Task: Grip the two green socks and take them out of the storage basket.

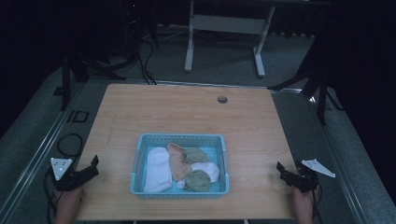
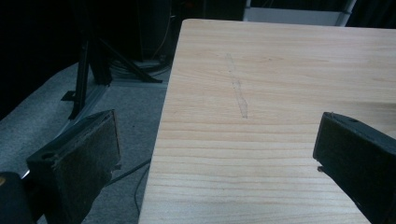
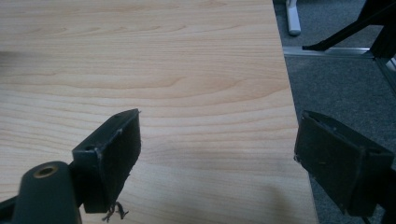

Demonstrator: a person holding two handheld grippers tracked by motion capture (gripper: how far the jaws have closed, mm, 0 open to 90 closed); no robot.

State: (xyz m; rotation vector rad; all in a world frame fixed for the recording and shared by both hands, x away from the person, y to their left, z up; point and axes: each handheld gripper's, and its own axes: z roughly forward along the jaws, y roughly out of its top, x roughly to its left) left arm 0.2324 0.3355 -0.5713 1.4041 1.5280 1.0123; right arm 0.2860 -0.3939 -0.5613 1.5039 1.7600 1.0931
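Both grippers sit wide open with nothing in them, the left gripper (image 1: 93, 165) straddling the table's (image 1: 187, 112) left edge and the right gripper (image 1: 281, 170) straddling its right edge, while the blue basket (image 1: 140, 154) of socks (image 1: 157, 169) lies between them, well apart from either set of fingers.

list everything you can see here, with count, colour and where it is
basket: 1, light blue, near middle of the table
socks: about 6, heaped inside the basket; white, peach, olive green and, another white; exact count hard to tell
table: 1, light wood, centre of the high view
cable hole: 1, grey, far side of the table
white desk frame: 1, on the floor behind the table
left gripper: 1, black, open, at the table's left edge
right gripper: 1, black, open, at the table's right edge
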